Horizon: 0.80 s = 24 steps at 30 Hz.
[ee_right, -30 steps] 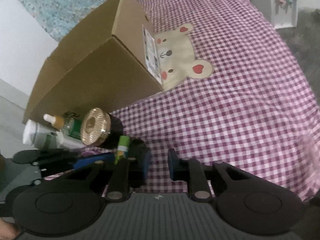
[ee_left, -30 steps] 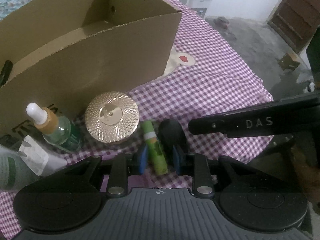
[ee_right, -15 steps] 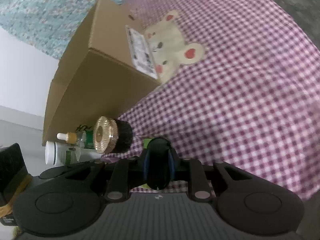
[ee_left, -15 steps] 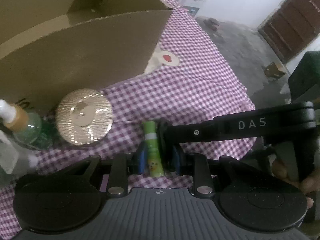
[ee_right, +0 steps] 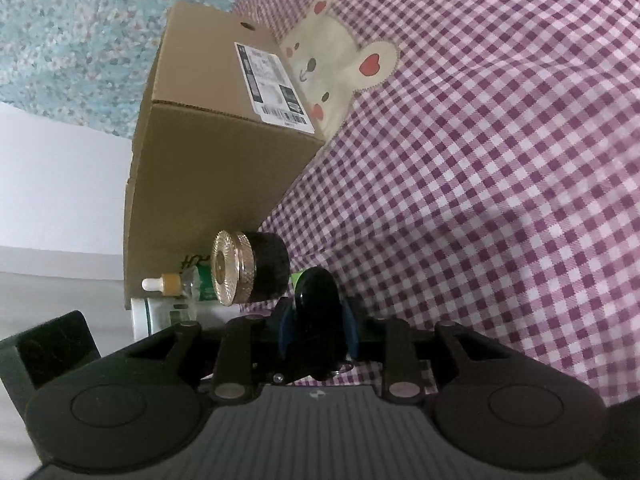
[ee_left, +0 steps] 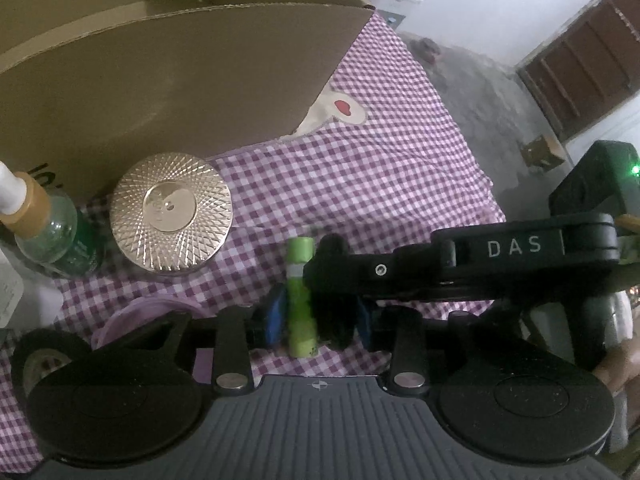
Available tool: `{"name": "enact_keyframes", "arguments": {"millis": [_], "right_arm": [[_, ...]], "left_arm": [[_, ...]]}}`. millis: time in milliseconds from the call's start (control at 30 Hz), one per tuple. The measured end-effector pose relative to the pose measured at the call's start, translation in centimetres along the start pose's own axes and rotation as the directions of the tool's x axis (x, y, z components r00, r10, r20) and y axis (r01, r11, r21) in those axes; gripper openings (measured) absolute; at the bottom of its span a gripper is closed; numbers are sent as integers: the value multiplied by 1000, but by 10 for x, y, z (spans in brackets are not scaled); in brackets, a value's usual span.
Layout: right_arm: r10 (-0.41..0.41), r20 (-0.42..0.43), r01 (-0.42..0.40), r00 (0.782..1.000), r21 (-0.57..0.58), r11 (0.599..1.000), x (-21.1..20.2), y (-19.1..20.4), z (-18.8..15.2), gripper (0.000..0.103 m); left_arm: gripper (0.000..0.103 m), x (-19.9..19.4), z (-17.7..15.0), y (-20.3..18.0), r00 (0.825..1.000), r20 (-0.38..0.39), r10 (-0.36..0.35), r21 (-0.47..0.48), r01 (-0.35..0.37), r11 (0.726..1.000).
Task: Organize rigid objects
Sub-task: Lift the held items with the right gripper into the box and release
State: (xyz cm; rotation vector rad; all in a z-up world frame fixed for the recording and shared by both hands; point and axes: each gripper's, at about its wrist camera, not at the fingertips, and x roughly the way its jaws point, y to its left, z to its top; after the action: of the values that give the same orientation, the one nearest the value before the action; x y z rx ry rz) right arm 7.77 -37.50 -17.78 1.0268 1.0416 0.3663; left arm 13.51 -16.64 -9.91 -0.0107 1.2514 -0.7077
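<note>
A green lip-balm tube [ee_left: 300, 300] lies on the checked cloth [ee_left: 392, 168], pointing away from me. Beside it is a glossy black object [ee_left: 334, 320], seen close in the right wrist view [ee_right: 316, 300]. My left gripper [ee_left: 320, 318] straddles both; its jaws are opening and I see no squeeze on either. My right gripper [ee_right: 316, 330] reaches in from the right, one finger [ee_left: 400, 276] crossing the left wrist view. Its blue pads still hug the black object while the jaws ease open. Only the green tube's tip [ee_right: 296, 278] shows behind it.
An open cardboard box [ee_left: 160, 80] stands just behind. In front of it are a gold-lidded jar [ee_left: 172, 212], a green dropper bottle [ee_left: 52, 232] and a white bottle [ee_right: 160, 312]. A purple ring [ee_left: 132, 316] lies near the left finger. The cloth ends at the right, floor beyond.
The right gripper, open a second ago, came in and closed on the black object between the left fingers. Both views have rolled. The left pads now stand slightly wider.
</note>
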Motion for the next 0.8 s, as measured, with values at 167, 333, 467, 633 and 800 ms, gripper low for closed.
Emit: {"name": "enact_keyframes", "arguments": {"millis": [167,333,467,633,800], "right_arm": [[-3,26,4,1000,-18,1000,5,3,-4,26],[13,40,-13,999,-7,1000,9,-4,-6,25],[20,48,-19,999,-9,1000,8,-4,-6,26],[32,65,-30,997,-26,999,1,8,-6,26],[34,108,-26,994,-74,997,-19,38,-9,26]], "left_arm": [[35,-1,-1,2,1000,17,-9,-11,9,1000],[35,-6,-4,1,1000,28,-7,-15,7,1000],[35,-11,-3,-1,999,38,-2,-12,2,1000],[35,-29,-2,-6,998,69,-7,-1,7,1000],[35,-64,0,-17,990,139,-26,21,24,999]]}}
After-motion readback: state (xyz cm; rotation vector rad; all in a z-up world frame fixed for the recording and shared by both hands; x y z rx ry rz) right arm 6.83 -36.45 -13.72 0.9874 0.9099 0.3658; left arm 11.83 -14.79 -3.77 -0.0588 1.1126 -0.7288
